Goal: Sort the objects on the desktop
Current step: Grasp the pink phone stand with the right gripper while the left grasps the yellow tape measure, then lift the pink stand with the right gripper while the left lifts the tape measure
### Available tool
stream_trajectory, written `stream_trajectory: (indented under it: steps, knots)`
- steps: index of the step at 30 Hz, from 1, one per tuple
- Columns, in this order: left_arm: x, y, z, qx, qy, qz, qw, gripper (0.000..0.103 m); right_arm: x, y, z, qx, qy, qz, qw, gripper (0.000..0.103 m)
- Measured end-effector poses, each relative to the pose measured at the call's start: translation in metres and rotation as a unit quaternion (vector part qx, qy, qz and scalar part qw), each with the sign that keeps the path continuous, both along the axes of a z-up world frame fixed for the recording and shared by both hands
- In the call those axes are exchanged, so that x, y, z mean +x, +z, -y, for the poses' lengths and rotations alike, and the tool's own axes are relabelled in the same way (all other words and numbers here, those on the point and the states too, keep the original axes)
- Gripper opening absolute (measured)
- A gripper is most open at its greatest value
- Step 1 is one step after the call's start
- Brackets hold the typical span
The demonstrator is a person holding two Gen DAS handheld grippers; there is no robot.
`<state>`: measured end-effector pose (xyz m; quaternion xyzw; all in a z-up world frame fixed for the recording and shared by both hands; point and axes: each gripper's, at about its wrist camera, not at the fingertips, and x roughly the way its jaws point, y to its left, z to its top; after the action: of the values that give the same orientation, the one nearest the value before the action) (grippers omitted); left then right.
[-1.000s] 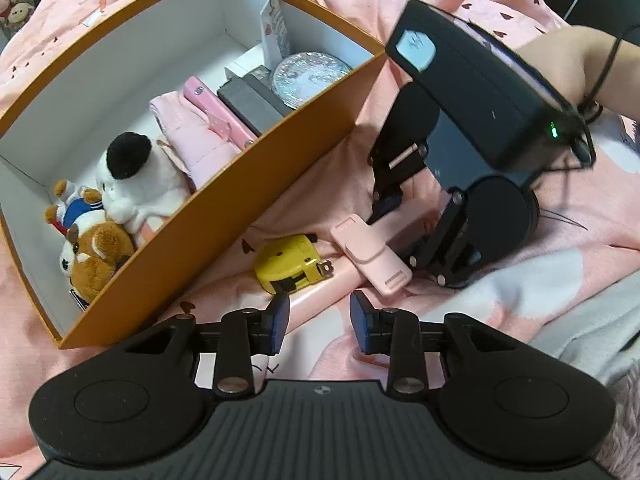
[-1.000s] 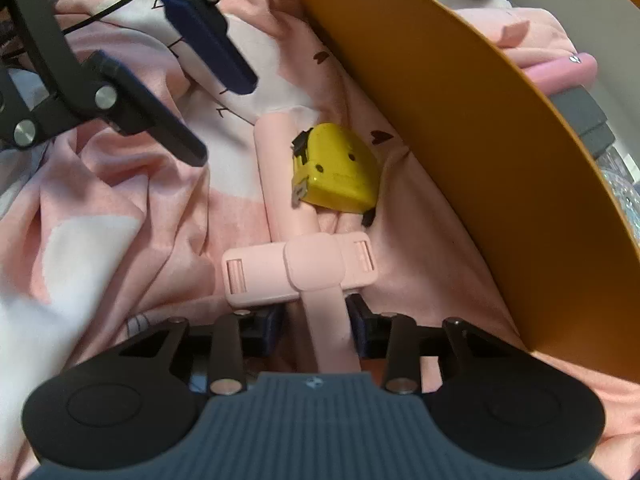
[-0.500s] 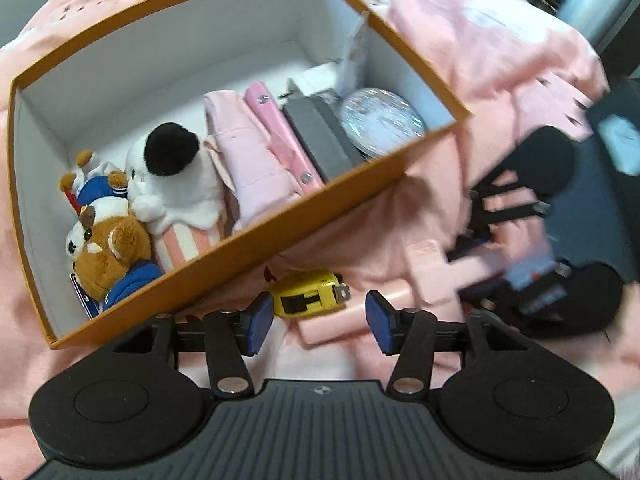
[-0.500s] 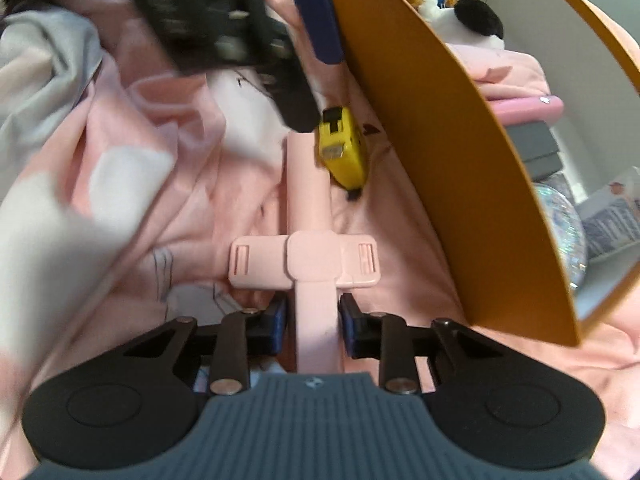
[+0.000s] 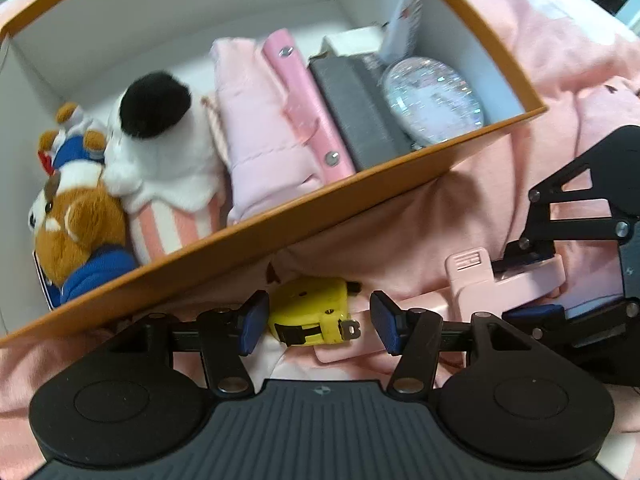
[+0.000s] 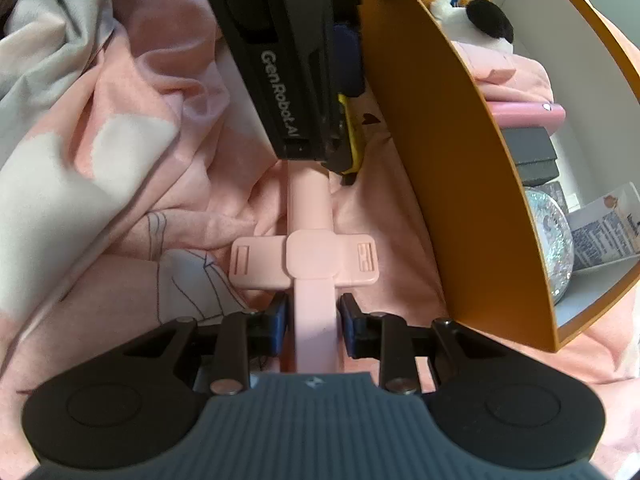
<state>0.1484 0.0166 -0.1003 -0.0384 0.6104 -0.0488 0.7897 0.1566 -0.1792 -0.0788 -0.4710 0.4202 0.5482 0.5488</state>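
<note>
A yellow tape measure (image 5: pixel 308 316) lies on the pink sheet, right against the outer wall of the orange box (image 5: pixel 360 188). My left gripper (image 5: pixel 318 326) points down over it. Its jaws are opening, with the tape measure between the blue pads and untouched by them. A pink folding phone stand (image 6: pixel 316 256) lies beside the tape measure. My right gripper (image 6: pixel 314 318) is shut on its stem just behind the cross piece. In the left wrist view that right gripper (image 5: pixel 532 284) holds the stand's end at the right edge. The left tool's black housing (image 6: pixel 280 60) hides most of the tape measure (image 6: pixel 352 136).
The orange box wall (image 6: pixel 440 160) stands close on the right. Inside lie plush toys (image 5: pixel 160 152), a pink pouch (image 5: pixel 260 140), a pink case (image 5: pixel 304 104), a grey box (image 5: pixel 356 112) and a glittery disc (image 5: pixel 432 96). A rumpled pink sheet (image 6: pixel 120 80) covers the ground.
My left gripper came down over the tape measure and its jaws widened around it. My right gripper closed on the pink stand's stem.
</note>
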Motion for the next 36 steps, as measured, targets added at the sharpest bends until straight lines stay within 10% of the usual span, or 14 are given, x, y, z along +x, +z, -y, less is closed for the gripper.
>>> stream_trajectory:
  steps: [19, 36]
  knots:
    - [-0.003, -0.009, 0.000, -0.009, 0.009, 0.005, 0.9999, 0.058, 0.018, -0.018, 0.028, 0.044, -0.055, -0.076, 0.995, 0.034]
    - [-0.044, 0.062, -0.013, 0.001, -0.019, 0.052, 0.9985, 0.058, -0.012, 0.017, 0.068, 0.062, -0.038, -0.015, 0.997, 0.029]
